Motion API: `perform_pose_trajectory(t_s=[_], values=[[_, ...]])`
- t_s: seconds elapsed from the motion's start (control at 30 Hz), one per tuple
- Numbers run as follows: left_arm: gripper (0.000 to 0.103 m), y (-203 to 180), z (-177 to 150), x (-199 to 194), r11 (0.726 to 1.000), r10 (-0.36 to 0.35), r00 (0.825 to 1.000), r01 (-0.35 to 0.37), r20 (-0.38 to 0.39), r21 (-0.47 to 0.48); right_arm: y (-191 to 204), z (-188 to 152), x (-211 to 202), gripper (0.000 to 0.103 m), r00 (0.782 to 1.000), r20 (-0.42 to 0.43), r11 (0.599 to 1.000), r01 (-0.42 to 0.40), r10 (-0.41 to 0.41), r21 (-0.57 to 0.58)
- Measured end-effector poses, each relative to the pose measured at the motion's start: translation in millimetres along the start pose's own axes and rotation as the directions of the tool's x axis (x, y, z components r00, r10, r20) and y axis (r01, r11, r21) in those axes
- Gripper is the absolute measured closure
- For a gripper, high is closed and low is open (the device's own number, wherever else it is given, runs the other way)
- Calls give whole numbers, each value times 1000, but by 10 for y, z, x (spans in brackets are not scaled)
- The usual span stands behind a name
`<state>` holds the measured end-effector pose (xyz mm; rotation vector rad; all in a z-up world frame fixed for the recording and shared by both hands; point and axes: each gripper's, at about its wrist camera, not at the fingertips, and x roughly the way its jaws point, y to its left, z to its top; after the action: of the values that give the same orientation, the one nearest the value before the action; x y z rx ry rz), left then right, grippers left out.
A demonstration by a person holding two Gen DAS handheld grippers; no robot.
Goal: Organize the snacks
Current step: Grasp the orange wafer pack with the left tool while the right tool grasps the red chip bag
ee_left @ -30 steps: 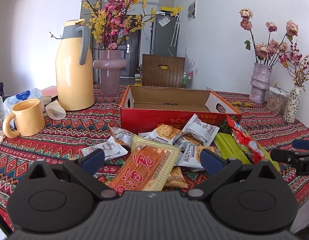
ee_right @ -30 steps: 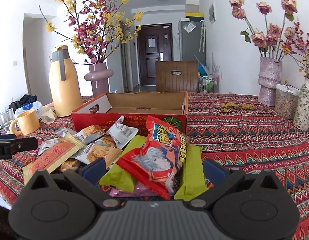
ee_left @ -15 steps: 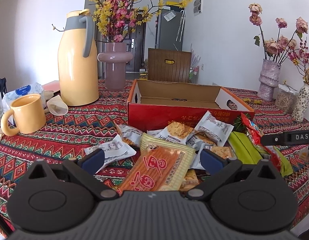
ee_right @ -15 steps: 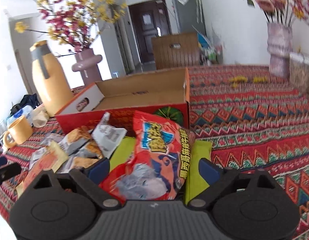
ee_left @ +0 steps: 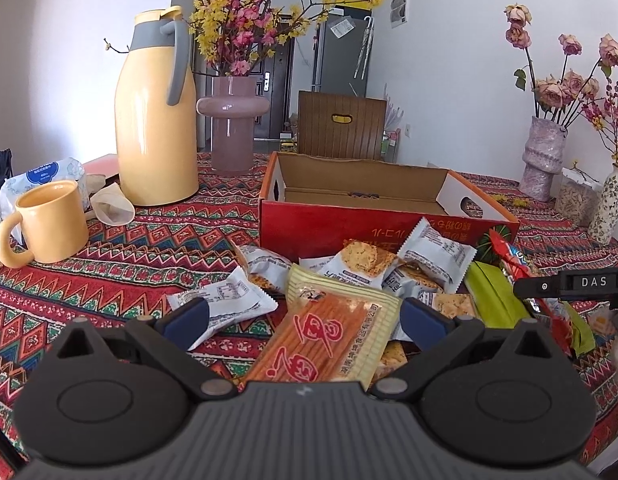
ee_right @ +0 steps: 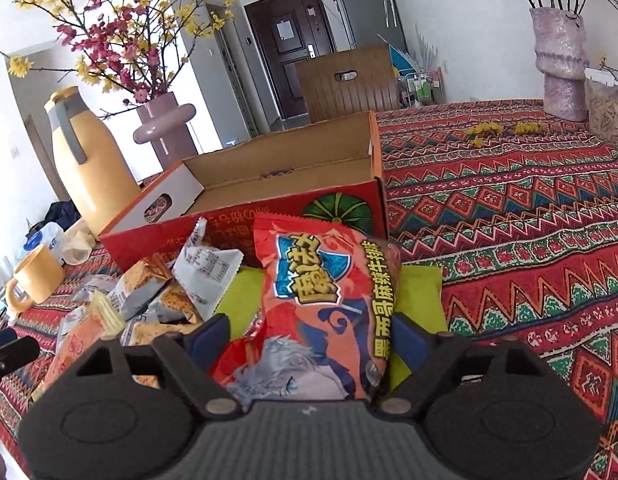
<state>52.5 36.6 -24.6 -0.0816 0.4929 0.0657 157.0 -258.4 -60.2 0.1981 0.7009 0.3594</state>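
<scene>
Where both grippers straddle packets, grip is unclear; red bag (ee_right: 329, 312) hides green packet (ee_right: 417, 292).

We note white walls (ee_left: 449, 80) and a dark entry door (ee_right: 293, 48) at the far end. A brown wooden chair (ee_left: 341, 126) stands behind the table (ee_right: 529, 184), which carries a red patterned cloth. Daylight is bright.

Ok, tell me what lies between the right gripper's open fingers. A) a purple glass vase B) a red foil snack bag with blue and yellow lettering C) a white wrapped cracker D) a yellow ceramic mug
B: in the right wrist view the red foil snack bag with blue and yellow lettering lies between the open right gripper's fingers, over a lime-green packet.
</scene>
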Motion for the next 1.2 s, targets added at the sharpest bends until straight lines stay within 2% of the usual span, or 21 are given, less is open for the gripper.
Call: perform_pose_trajectory(t_s=[0.07,0.13,0.23,0.5,0.7,0.87,1.07,1.2], values=[[0,11,-4,21,1000,-11,1000,11,-12,-5,-4,-7,-11,32,1000,6,1000,4,-4,-4],[0,31,-9,50,1000,-18,999,18,-30,-13,-6,-17,-24,45,1000,8,1000,2,-2,-15],[0,52,-18,80,1000,-14,999,13,-48,-17,-30,-26,-50,47,1000,13,1000,3,-3,-25],[0,107,-25,173,1000,-18,994,20,-107,15,38,-84,-198,48,997,73,996,32,-26,-82],[0,118,-72,361,997,-58,975,67,-212,36,129,-132,-437,48,988,150,990,53,-32,-133],[0,170,-166,472,994,-79,956,96,-281,49,148,-142,-537,48,983,181,988,54,-27,-144],[1,205,-209,437,995,-71,959,86,-273,44,138,-183,-520,48,982,189,989,41,-13,-141],[16,200,-180,413,995,-80,961,93,-265,38,130,-197,-506,48,983,181,989,39,-12,-146]])
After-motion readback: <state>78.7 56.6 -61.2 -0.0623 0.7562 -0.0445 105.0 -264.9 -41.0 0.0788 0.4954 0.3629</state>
